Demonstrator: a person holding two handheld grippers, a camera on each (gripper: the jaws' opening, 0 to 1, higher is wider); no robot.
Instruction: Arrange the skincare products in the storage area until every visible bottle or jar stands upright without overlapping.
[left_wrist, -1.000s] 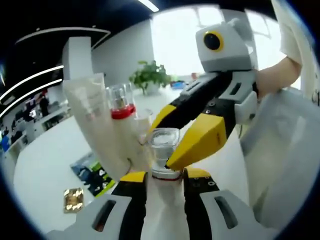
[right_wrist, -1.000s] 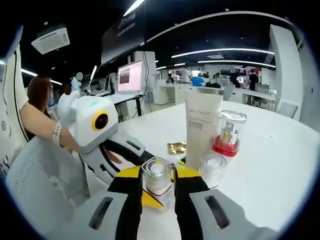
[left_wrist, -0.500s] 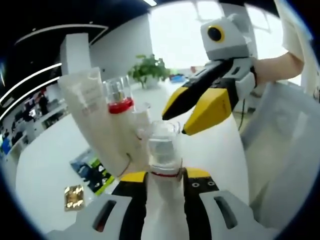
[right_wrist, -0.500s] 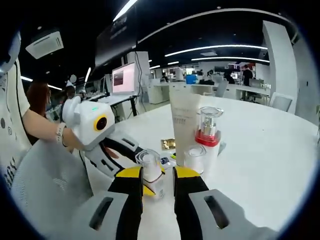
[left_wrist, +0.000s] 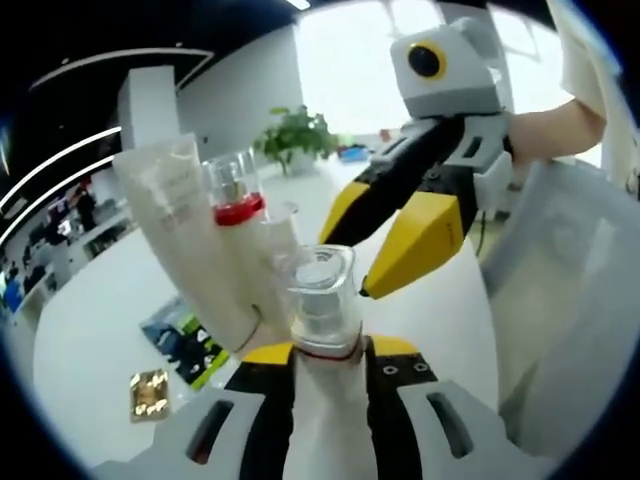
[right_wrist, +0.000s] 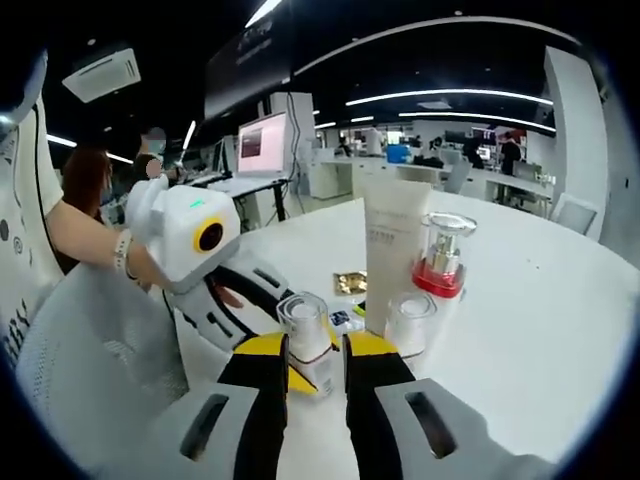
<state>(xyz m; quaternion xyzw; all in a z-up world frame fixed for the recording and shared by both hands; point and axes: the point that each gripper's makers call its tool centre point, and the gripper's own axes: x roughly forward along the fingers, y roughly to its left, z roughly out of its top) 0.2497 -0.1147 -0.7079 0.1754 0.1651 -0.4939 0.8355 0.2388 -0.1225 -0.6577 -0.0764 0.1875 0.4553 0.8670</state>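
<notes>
Bottle (left_wrist: 322, 300) — in left hand-held gripper (left_wrist: 328, 362)

We see a round white table (right_wrist: 540, 310) carrying everything, its top also visible in the left gripper view (left_wrist: 90, 310). Standing on it are a tall white tube (right_wrist: 393, 255), upright on its cap, and just beside it a clear-topped pump bottle with a red collar (right_wrist: 441, 255). In front of the tube stands a small white jar with a clear lid (right_wrist: 409, 322). A flat gold foil sachet (right_wrist: 351, 283) lies on the tabletop behind the tube, and a dark printed packet (left_wrist: 190, 345) lies near the tube's base. Whether the small clear-capped bottle (right_wrist: 306, 335) rests on the surface, we cannot tell.
</notes>
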